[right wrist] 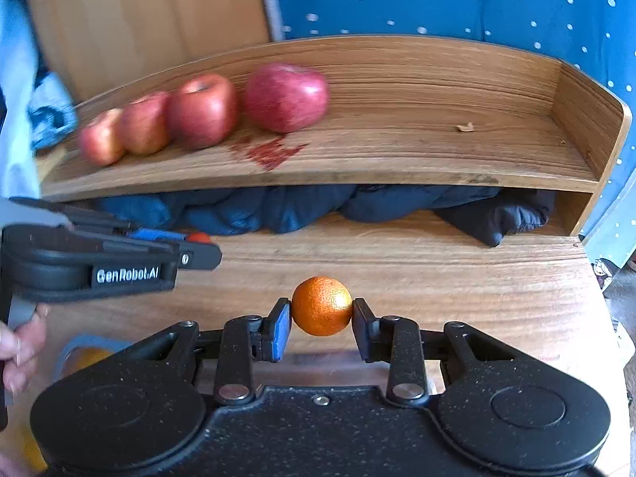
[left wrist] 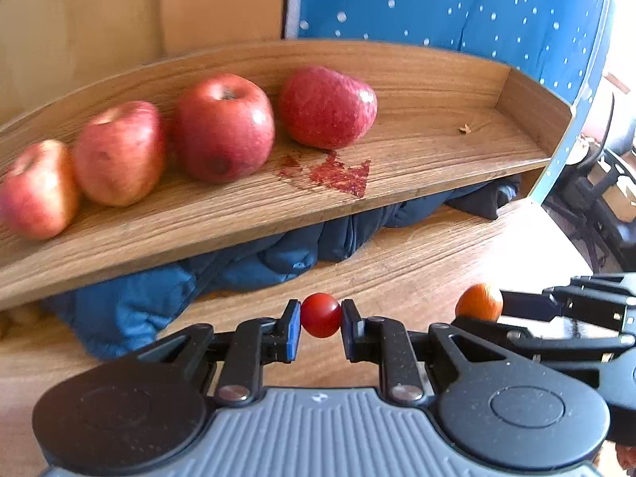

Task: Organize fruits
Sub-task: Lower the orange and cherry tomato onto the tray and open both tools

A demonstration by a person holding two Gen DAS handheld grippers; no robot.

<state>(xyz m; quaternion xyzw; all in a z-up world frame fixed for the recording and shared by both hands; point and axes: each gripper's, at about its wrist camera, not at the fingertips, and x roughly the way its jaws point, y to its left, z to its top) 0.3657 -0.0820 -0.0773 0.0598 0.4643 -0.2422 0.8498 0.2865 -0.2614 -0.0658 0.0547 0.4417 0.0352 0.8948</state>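
- Our left gripper pinches a little red tomato between its two blue pads. The pads press on both sides so the round tomato cannot roll out.
- Our right gripper holds a small orange the same way, squeezed at its middle. The fingers are only as far apart as the orange is wide.
- Both fruits hang in the air above the wooden desk. Neither one touches the wood.
- In front of us is a wooden shelf with a raised back and a side wall. We think the walls are there to stop round fruit from rolling off.
- Four red apples sit in a row on the left part of the shelf, close together and some touching. They look sorted already, like with like.
- The right part of the shelf is bare, apart from a tiny crumb. We guess that is where our two small fruits should go.
- There is a red smear on the shelf just in front of the apples. We should set the fruit away from it.
- A dark blue cloth is stuffed under the shelf.
- The tomato is soft, so we think a hard squeeze could burst it.
- At the left edge of the right view, a hand grips the handle of the left tool.
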